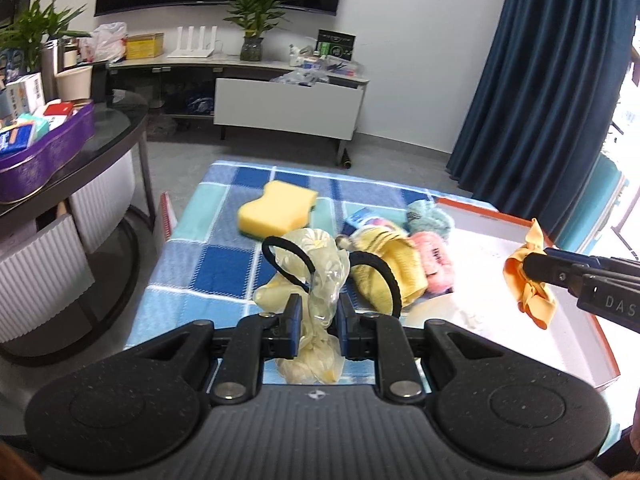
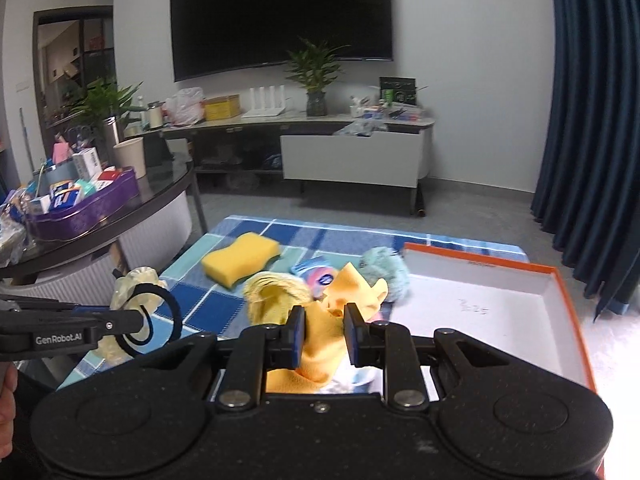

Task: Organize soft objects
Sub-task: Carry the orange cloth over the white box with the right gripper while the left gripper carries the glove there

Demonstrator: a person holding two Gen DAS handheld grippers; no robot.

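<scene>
My left gripper [image 1: 318,308] is shut on a pale yellow sheer scrunchie [image 1: 316,276] with a black hair tie [image 1: 288,260] looped on it, held above the blue checked cloth [image 1: 208,272]; the scrunchie also shows in the right wrist view [image 2: 132,292]. My right gripper [image 2: 324,320] is shut on an orange cloth [image 2: 340,304], seen in the left wrist view [image 1: 528,280] above the white box with an orange rim [image 1: 480,248]. A yellow sponge [image 1: 278,208], a yellow knit piece [image 1: 396,264], a pink fluffy item [image 1: 434,264] and a teal fluffy item [image 1: 430,218] lie on the cloth.
A dark round table [image 1: 100,148] with a purple tin [image 1: 44,152] of packets stands to the left. A TV bench [image 1: 280,76] with plants and clutter runs along the far wall. Blue curtains [image 1: 540,80] hang at the right.
</scene>
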